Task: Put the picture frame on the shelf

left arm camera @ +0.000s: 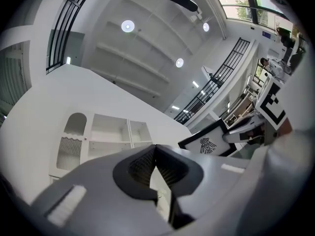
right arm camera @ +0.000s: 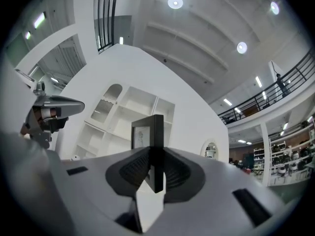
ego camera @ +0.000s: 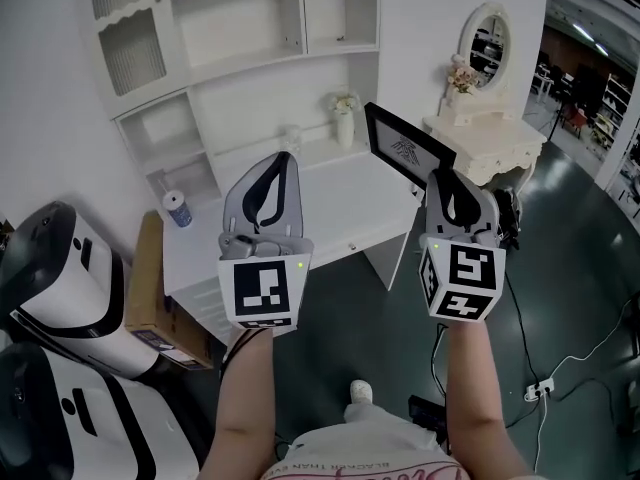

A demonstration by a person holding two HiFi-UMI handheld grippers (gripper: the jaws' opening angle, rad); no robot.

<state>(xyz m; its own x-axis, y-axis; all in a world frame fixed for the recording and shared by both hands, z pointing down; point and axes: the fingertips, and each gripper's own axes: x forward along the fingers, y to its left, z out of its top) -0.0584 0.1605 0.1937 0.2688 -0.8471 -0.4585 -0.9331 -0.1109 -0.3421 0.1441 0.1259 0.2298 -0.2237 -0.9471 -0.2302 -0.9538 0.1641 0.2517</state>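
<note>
Slippage worries me: my right gripper [ego camera: 447,182] pinches the picture frame [ego camera: 408,146] by one edge at 1 o'clock, left gripper [ego camera: 281,158] closed on nothing, so it could twist loose before the shelf [ego camera: 250,56] at 11 o'clock.

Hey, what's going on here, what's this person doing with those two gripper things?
A person holds a two-jaw gripper in each hand, facing a white shelf unit that stands over a white desk. The right gripper has its jaws closed on the edge of a black-framed picture, which is in the air in front of the unit and not yet on any shelf. The left gripper is raised beside it, jaws together with nothing between them.
</note>
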